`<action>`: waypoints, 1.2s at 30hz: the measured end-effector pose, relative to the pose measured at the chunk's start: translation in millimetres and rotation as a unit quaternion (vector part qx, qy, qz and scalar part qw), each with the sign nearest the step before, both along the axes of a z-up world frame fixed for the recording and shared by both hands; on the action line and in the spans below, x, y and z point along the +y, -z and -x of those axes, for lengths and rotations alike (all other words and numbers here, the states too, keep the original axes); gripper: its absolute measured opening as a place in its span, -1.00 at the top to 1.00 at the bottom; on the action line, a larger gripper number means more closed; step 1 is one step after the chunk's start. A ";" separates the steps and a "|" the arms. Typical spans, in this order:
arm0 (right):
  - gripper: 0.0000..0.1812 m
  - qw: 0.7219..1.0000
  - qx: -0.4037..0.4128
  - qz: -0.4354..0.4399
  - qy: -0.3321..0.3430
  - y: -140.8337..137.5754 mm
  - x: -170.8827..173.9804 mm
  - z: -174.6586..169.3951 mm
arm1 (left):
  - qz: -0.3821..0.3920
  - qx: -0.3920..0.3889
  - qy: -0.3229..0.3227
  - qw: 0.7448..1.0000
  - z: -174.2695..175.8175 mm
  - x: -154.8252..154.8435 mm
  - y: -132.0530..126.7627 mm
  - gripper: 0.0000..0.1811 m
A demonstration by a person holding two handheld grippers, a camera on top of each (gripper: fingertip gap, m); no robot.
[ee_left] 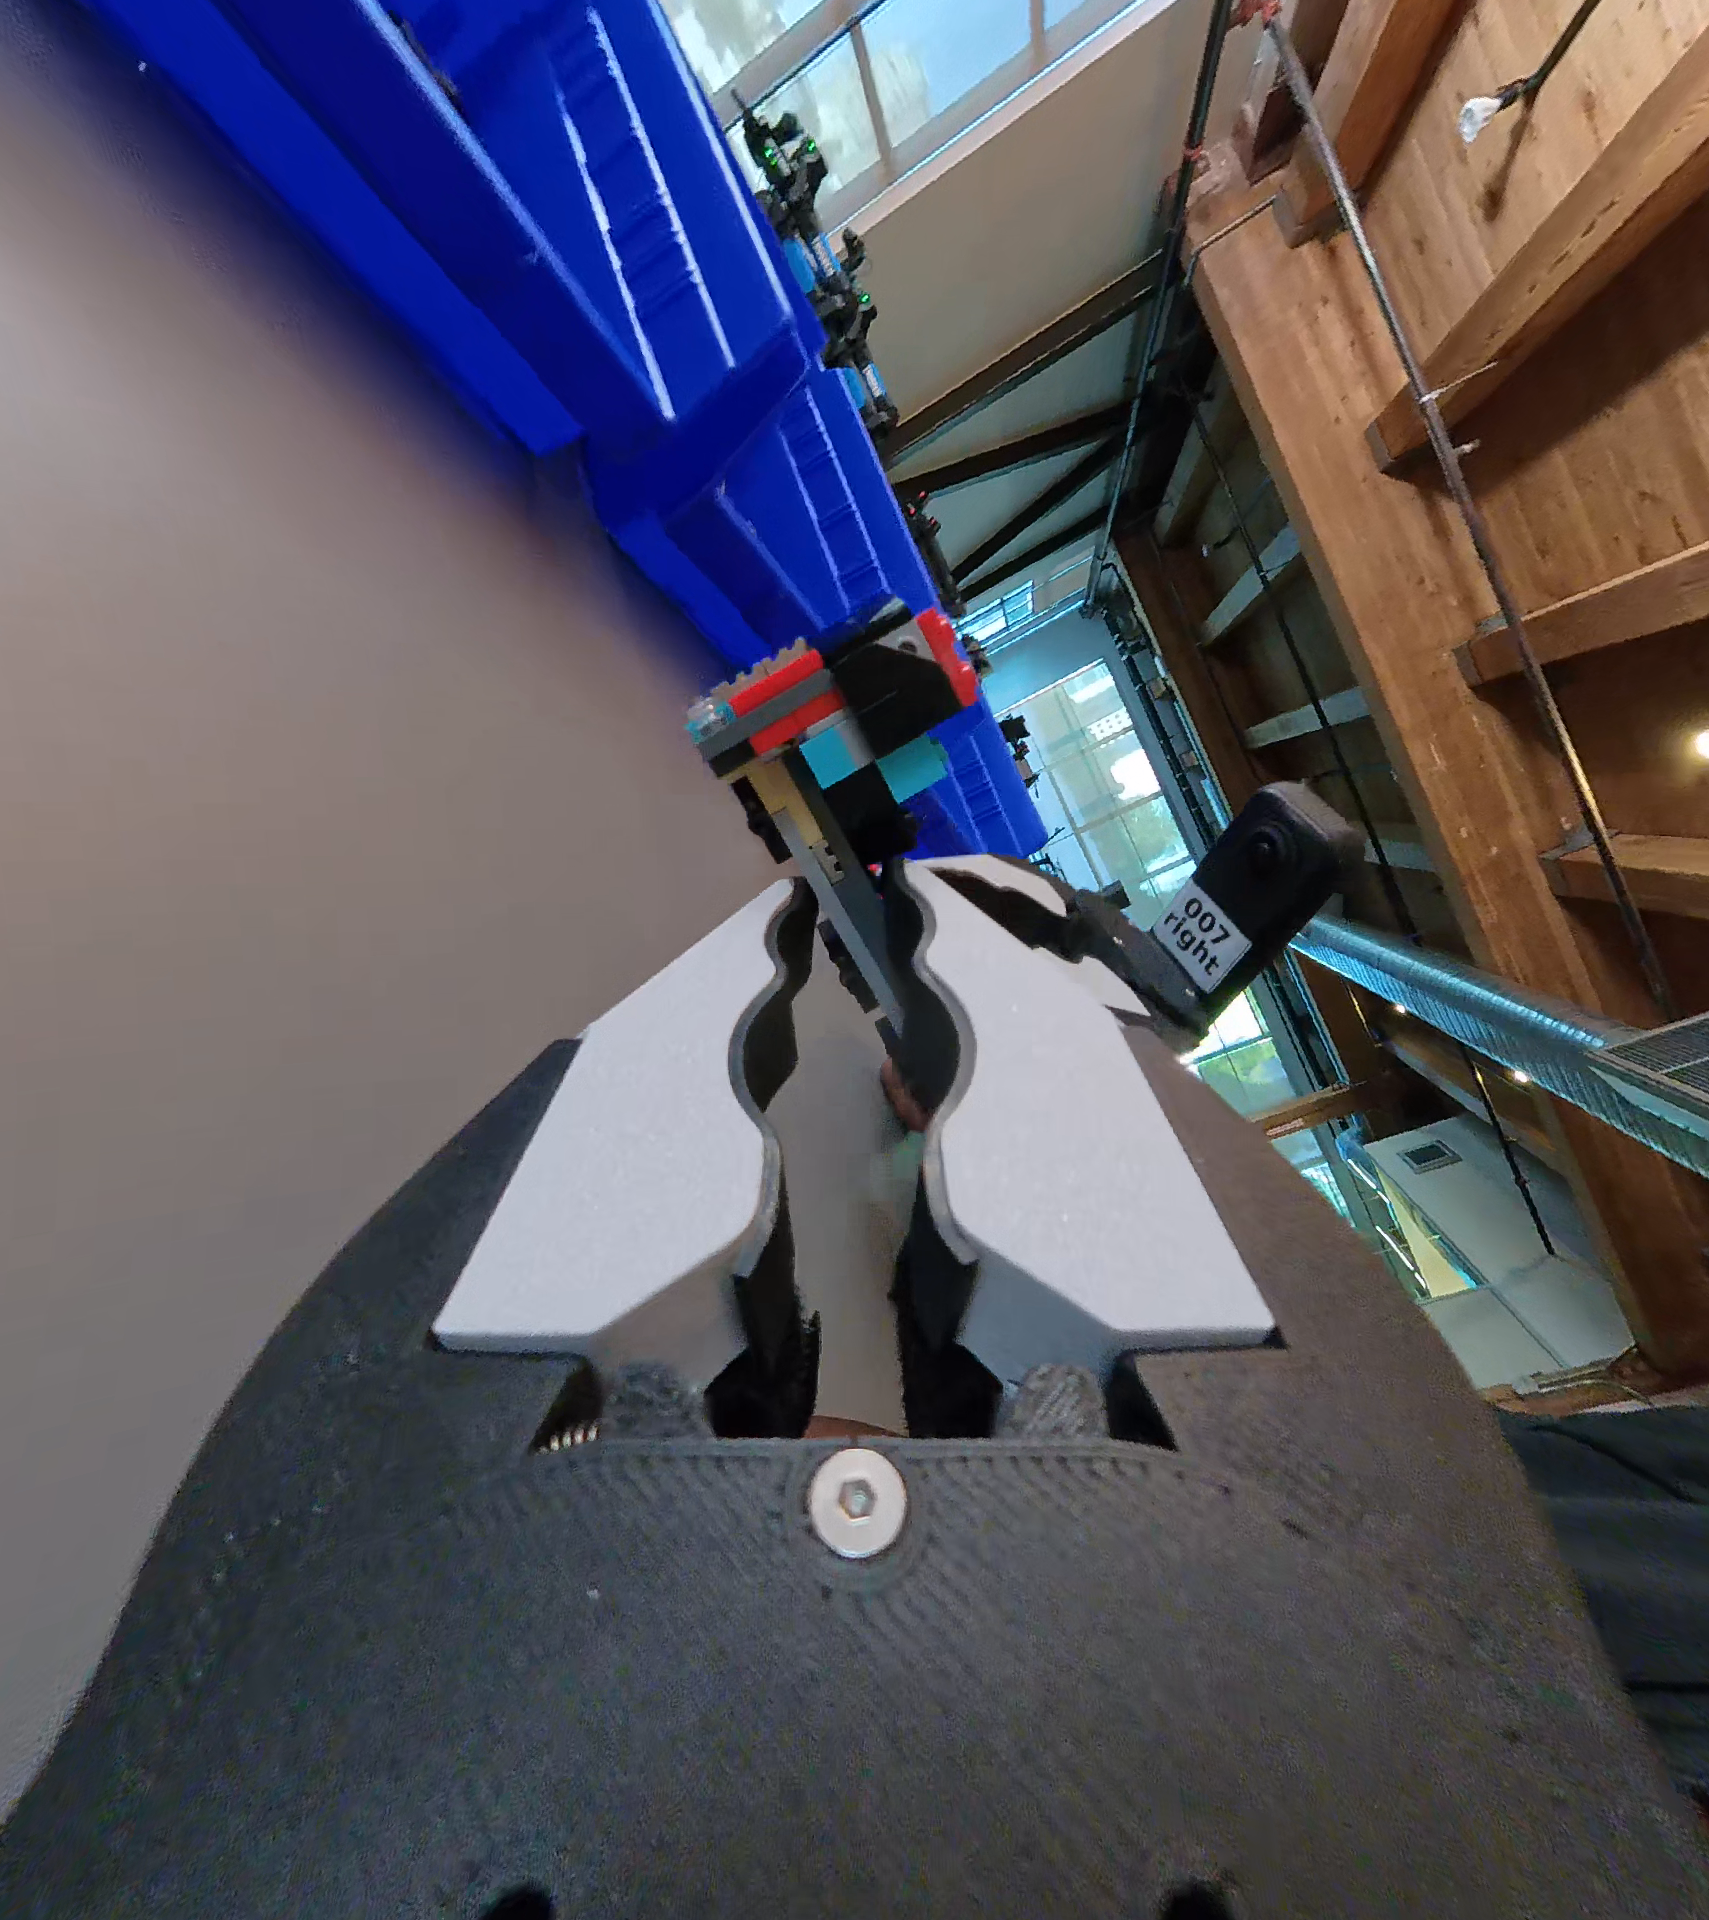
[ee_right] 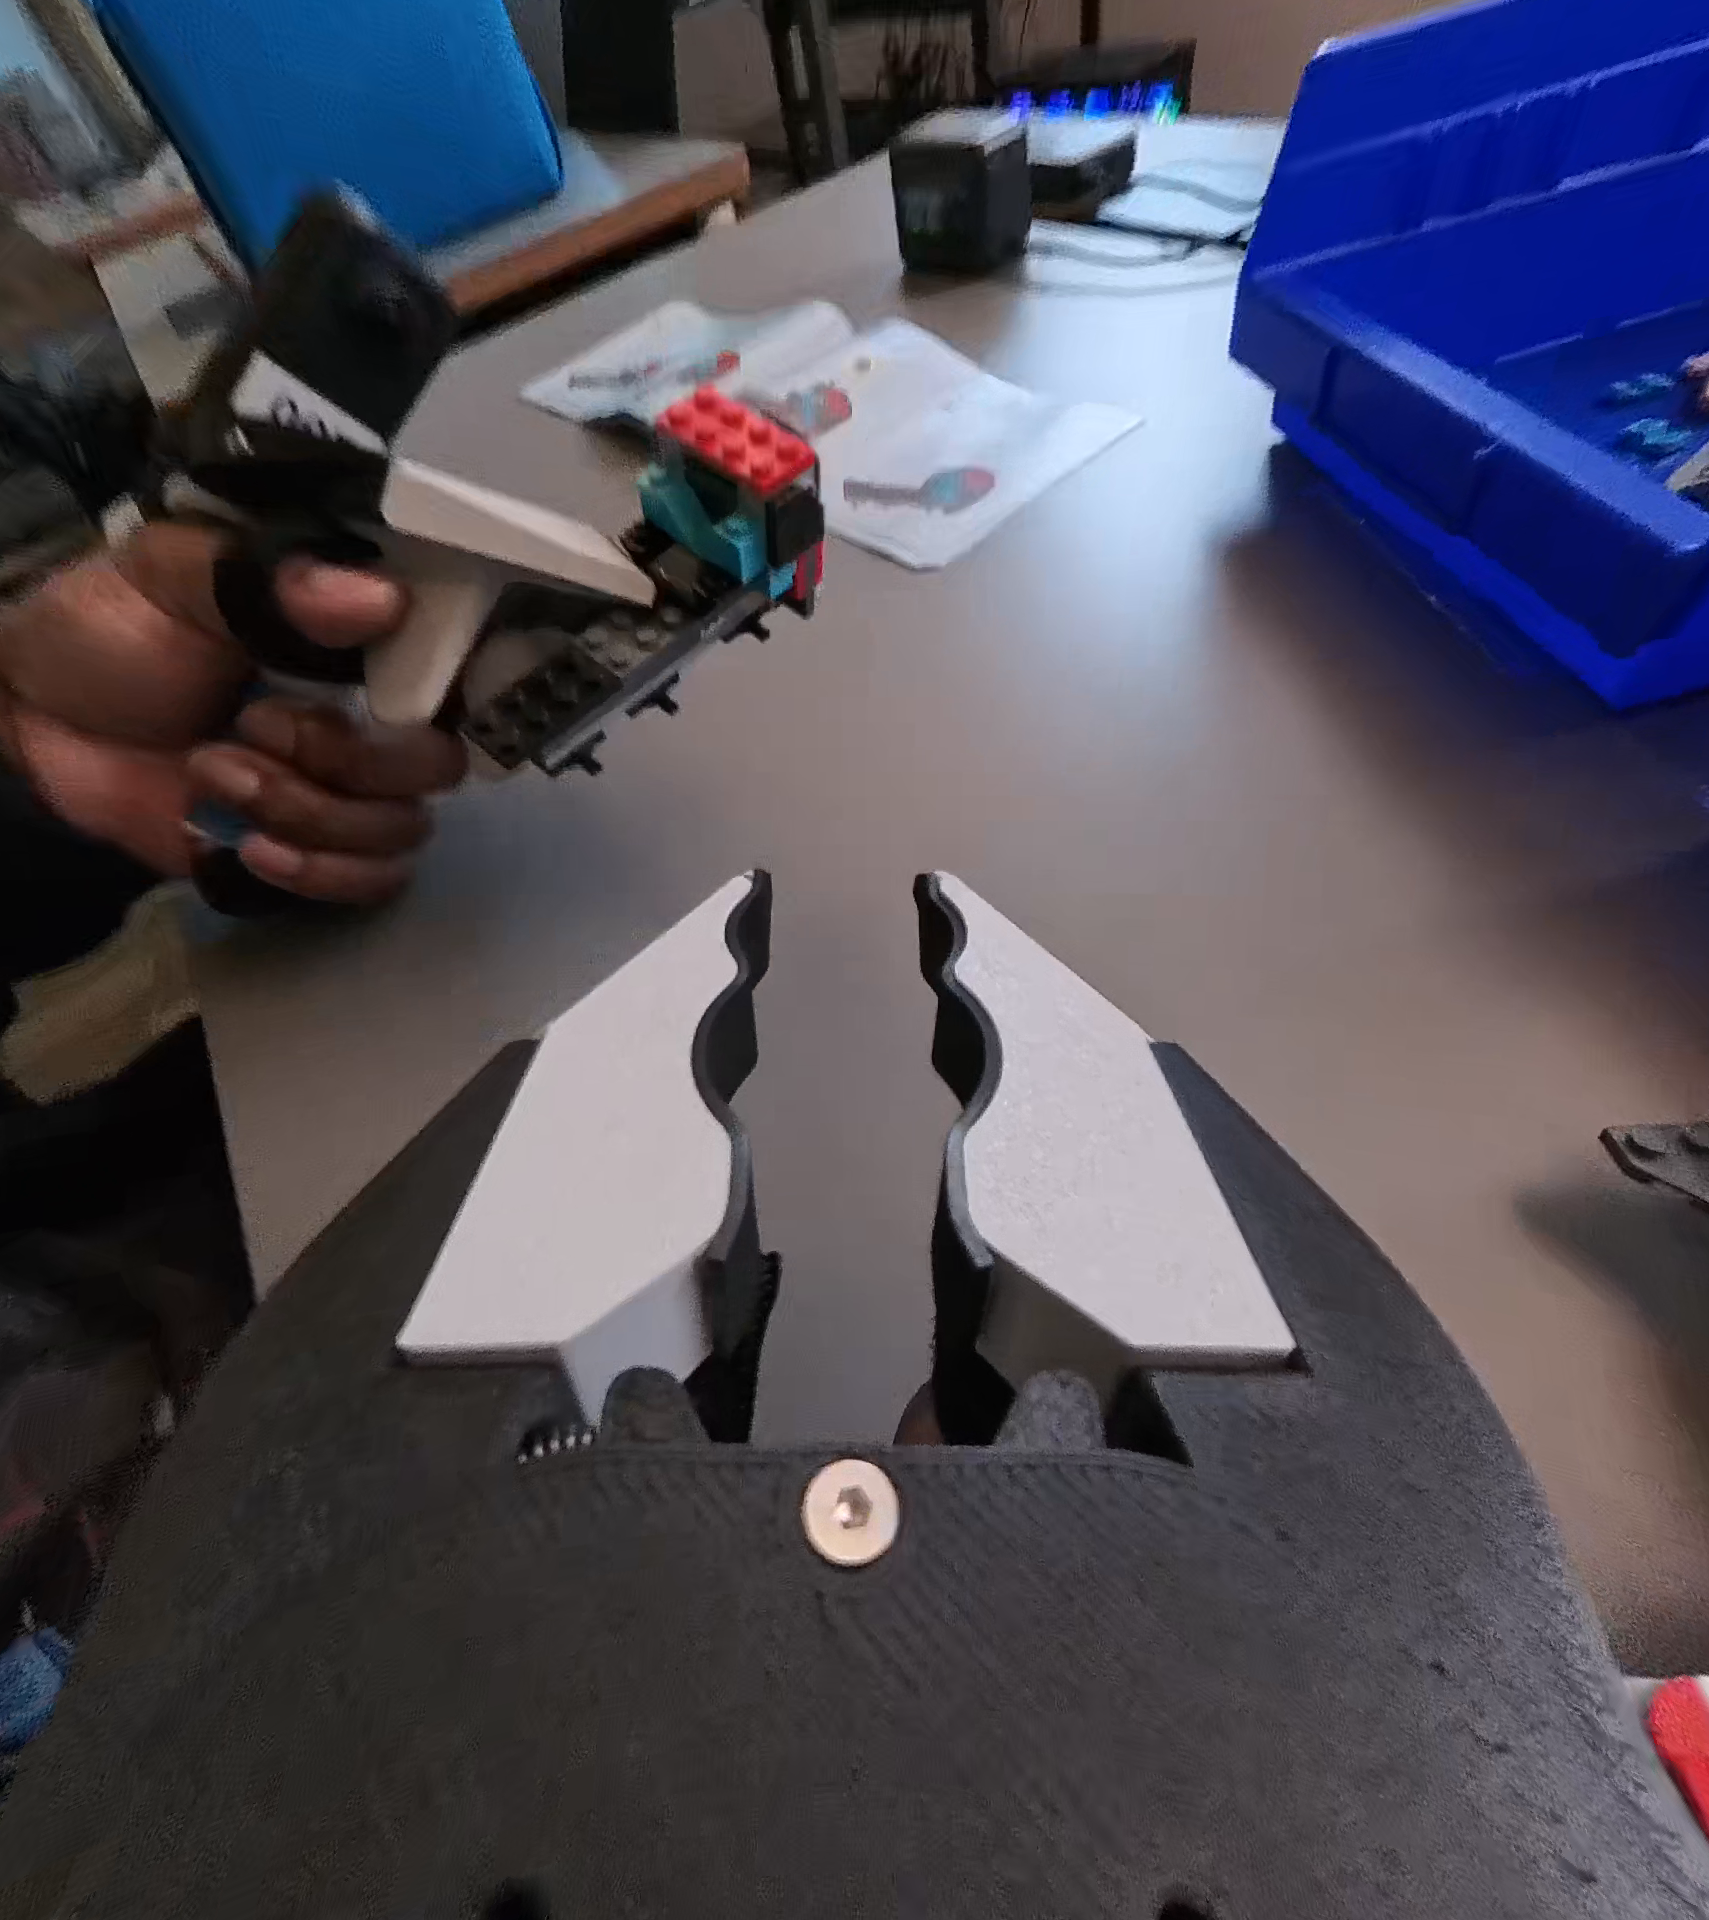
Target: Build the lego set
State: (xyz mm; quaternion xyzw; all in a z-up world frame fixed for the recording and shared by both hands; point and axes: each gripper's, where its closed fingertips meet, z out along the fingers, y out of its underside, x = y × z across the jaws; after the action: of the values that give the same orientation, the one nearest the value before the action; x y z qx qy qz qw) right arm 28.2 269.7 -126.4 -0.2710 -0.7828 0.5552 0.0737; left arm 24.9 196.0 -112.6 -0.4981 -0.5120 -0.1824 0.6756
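Right wrist view: the left gripper (ee_right: 642, 582) is clamped on the dark base plate of the partly built lego model (ee_right: 725, 509), held in the air above the table (ee_right: 1089, 748) at far left. The model already carries red, teal and black bricks. The right gripper (ee_right: 842, 883) is empty, fingers apart. Loose pieces remain in the blue bin (ee_right: 1432, 499) at far right, and a dark subassembly (ee_right: 1702, 1164) lies near right. Judgement: assembly is under way, not complete.
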 end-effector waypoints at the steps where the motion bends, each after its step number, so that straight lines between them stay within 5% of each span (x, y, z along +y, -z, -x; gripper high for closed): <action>1: 0.68 1.000 0.000 -0.024 -0.012 5.5 -0.6 0.2 | 0.005 -0.006 0.001 1.000 -0.7 -0.6 2.4 0.84; 13: 0.73 0.974 0.008 -0.172 -0.148 45.8 -38.8 -35.0 | -0.009 -0.020 0.014 1.000 -6.9 -4.1 2.9 0.86; 24: 0.90 0.969 0.043 -0.205 -0.132 50.3 -44.3 -24.8 | -0.017 -0.025 0.020 0.999 -7.3 -3.2 2.5 0.85; 36: 0.72 0.970 0.044 -0.208 -0.120 50.6 -17.2 -14.5 | -0.033 -0.031 0.027 0.999 -6.8 -4.3 1.0 0.85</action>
State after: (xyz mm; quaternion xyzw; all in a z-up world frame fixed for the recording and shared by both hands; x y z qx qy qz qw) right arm 42.7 252.5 -177.0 -0.1295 -0.9039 0.3962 0.0960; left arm 31.6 191.8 -113.6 -0.4834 -0.5128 -0.2327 0.6702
